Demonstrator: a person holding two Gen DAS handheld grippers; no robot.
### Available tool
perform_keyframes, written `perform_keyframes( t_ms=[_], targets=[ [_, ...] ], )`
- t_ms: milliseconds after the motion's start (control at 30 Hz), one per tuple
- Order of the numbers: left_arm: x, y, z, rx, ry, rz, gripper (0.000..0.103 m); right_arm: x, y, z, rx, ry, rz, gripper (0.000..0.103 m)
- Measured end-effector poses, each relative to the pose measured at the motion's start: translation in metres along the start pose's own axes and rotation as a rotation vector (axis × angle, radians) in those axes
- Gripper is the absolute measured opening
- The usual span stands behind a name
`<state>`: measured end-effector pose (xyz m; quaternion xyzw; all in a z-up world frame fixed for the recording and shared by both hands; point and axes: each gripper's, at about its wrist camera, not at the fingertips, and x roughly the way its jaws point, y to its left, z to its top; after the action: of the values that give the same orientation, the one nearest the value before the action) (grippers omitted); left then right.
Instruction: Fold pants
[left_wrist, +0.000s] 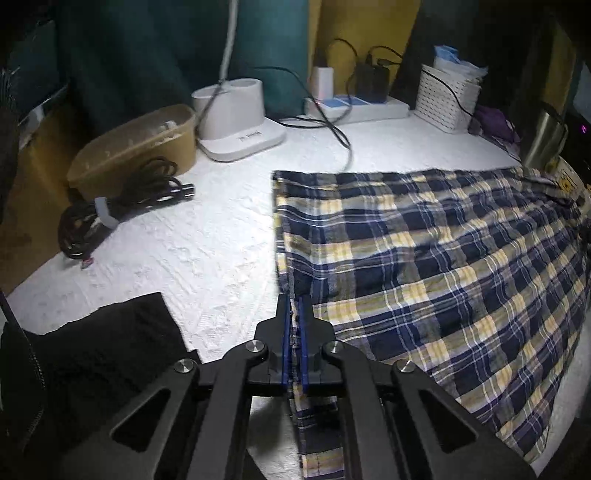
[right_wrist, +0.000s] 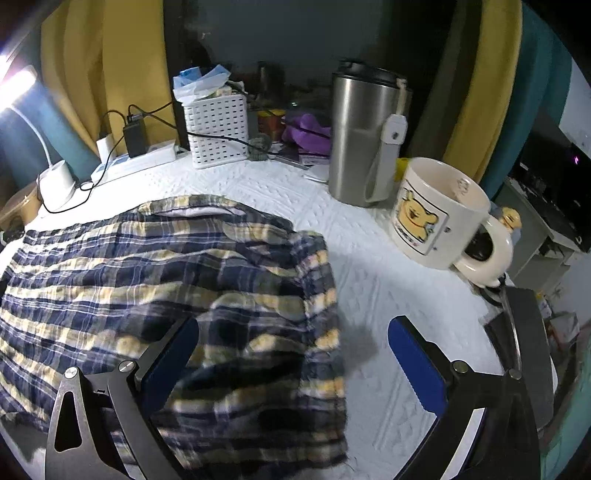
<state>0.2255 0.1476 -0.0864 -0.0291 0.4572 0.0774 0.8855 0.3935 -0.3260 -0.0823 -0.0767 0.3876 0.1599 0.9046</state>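
Observation:
Blue, yellow and white plaid pants (left_wrist: 424, 258) lie spread over a white quilted cover (left_wrist: 207, 251). In the left wrist view my left gripper (left_wrist: 294, 306) is shut on the pants' left edge, with a strip of plaid cloth pinched between its blue pads. In the right wrist view the pants (right_wrist: 147, 266) fill the left half, their end bunched and rumpled near the middle. My right gripper (right_wrist: 295, 328) stands wide open over that bunched end: the left pad (right_wrist: 173, 354) is above the cloth, the right pad (right_wrist: 413, 354) above bare cover. Nothing is between them.
At the back stand a lamp base (left_wrist: 240, 122), a power strip (left_wrist: 354, 105) with chargers, a white basket (right_wrist: 216, 129), a steel tumbler (right_wrist: 364, 136) and a bear mug (right_wrist: 439, 214). A tan box (left_wrist: 136, 144), coiled black cable (left_wrist: 122, 203) and black cloth (left_wrist: 92, 354) lie left.

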Motion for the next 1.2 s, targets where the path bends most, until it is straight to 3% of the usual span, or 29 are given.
perform_keyframes(
  t_ms=[167, 500, 700, 767, 833, 900, 1200],
  targets=[
    [0.005, 0.008, -0.004, -0.012, 0.009, 0.048, 0.000, 0.009, 0.004, 0.002, -0.007, 0.008, 0.011, 0.103],
    [-0.001, 0.012, 0.018, -0.054, 0.029, -0.033, 0.001, 0.020, 0.006, 0.000, 0.001, 0.016, 0.024, 0.103],
    [0.009, 0.005, 0.041, -0.024, 0.031, -0.018, 0.001, 0.020, 0.012, 0.007, -0.007, 0.004, 0.032, 0.103],
    [0.012, 0.003, 0.046, -0.020, 0.041, -0.023, 0.007, 0.019, 0.013, 0.008, -0.011, -0.001, 0.036, 0.103],
    [0.011, 0.002, 0.049, -0.022, 0.035, -0.032, 0.034, 0.019, 0.014, 0.008, -0.014, -0.003, 0.039, 0.103],
    [0.011, 0.003, 0.051, -0.024, 0.023, -0.032, 0.043, 0.022, 0.015, 0.009, -0.017, 0.000, 0.040, 0.103],
    [0.044, 0.001, 0.073, 0.084, 0.036, -0.049, 0.043, 0.024, 0.031, 0.021, -0.030, -0.007, 0.058, 0.103]
  ],
)
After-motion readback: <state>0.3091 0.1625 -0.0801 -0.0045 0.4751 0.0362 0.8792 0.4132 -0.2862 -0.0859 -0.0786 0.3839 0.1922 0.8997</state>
